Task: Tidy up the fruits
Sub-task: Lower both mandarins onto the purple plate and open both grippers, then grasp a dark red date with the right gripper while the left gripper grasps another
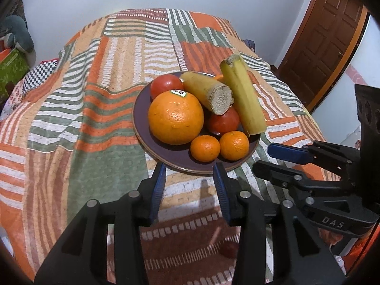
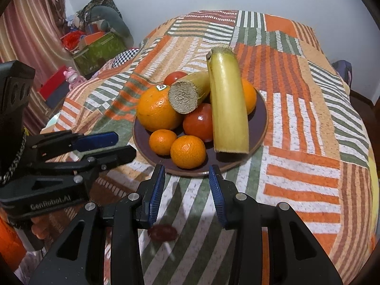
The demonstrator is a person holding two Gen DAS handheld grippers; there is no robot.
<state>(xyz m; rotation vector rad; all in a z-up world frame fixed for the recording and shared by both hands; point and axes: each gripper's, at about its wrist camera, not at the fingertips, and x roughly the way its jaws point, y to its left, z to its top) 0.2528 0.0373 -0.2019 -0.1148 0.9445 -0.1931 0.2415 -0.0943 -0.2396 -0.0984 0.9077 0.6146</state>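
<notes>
A dark purple plate [image 1: 152, 147] [image 2: 262, 118] sits on a patchwork bedspread and holds a large orange [image 1: 175, 117] [image 2: 155, 110], two small mandarins [image 1: 205, 148] [image 2: 187, 151], two red tomatoes [image 1: 166, 84] [image 2: 198, 122] and two yellow cut sugarcane pieces [image 1: 244, 95] [image 2: 228, 104]. My left gripper [image 1: 188, 182] is open and empty just before the plate's near rim. My right gripper [image 2: 186, 182] is open and empty, also at the near rim. Each gripper shows in the other's view, the right one [image 1: 273, 158] and the left one [image 2: 123, 146].
The striped bedspread [image 1: 95, 95] covers the whole surface. A small dark red fruit [image 2: 162, 232] lies on it under the right gripper. A wooden door [image 1: 327, 35] stands at the right. Boxes and clutter [image 2: 95, 45] are piled at the left.
</notes>
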